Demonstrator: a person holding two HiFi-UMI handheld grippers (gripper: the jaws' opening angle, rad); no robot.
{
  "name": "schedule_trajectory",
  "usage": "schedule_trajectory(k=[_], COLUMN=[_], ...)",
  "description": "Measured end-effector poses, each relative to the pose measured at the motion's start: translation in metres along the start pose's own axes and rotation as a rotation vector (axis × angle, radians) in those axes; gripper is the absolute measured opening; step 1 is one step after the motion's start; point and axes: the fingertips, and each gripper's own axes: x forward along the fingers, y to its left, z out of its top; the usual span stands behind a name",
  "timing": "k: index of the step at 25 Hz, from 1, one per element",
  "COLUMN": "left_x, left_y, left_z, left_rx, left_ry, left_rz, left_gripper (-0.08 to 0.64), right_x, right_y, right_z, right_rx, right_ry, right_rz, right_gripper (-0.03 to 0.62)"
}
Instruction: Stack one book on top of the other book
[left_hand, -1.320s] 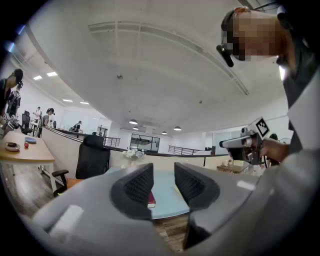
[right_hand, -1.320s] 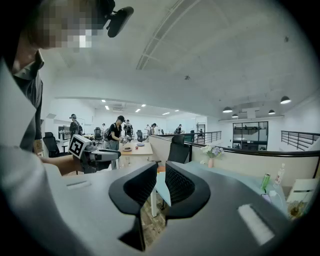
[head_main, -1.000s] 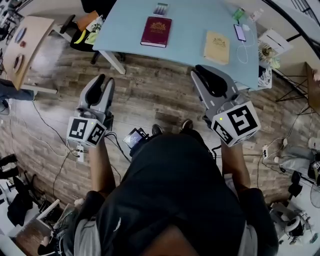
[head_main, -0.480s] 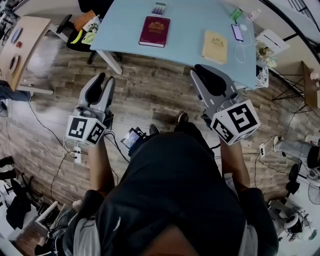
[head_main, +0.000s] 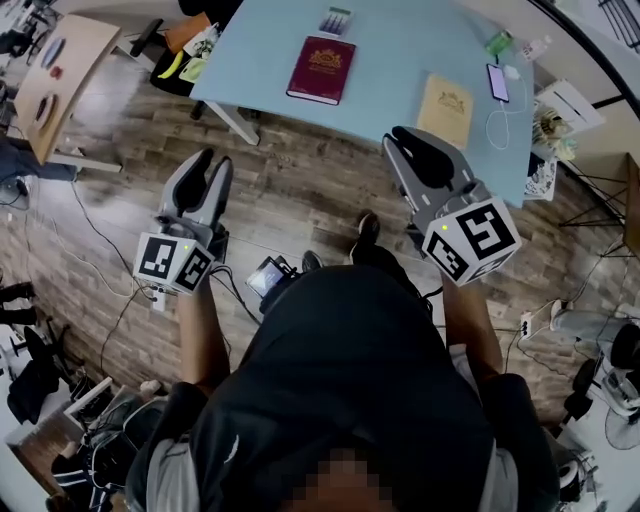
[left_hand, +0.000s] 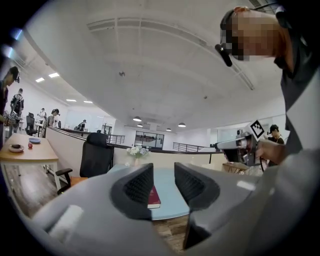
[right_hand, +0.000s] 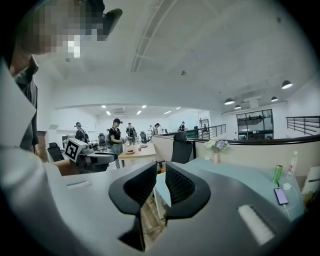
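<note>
Far left: wood desk (head_main: 58, 75) w/ small items on top. L gripper (head_main: 212, 162) is held over the plank floor (head_main: 300, 190), short of the pale blue table (head_main: 400, 45), pointing abt level. Its jaws stand apart w/ a clear gap and nothing btw them. In the left gripper view only the far-off table top shows thru the gap.

Red book (head_main: 322, 70) lies flat on the table's left part, cover up, just below a small pack (head_main: 335, 19). Tan book (head_main: 446, 103) lies flat on the right part, well apart from the red one, so the two aren't stacked. Neither gripper touches either book.

R gripper (head_main: 400, 138) sits near the table's front edge, below the tan book, tipped a bit downward. Its jaws are nearly together, just a thin slit, and empty. Floor and a table leg show thru the slit in the right gripper view.

Phone (head_main: 497, 83) lies right of the tan book, w/ a white cable (head_main: 492, 112) looping from it. Green can (right_hand: 278, 174) stands by the table's right end.
</note>
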Motion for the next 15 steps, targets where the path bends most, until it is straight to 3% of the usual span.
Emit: schedule_trajectory(k=[15], left_x=[0.096], left_y=[-0.039], left_z=[0.011], left_rx=[0.018], left_ry=[0.018], left_rz=[0.133], left_gripper=[0.187], right_x=[0.032], right_y=[-0.114], right_z=[0.006], right_rx=[0.023], right_ry=[-0.011], right_rz=[0.176], right_gripper=[0.037])
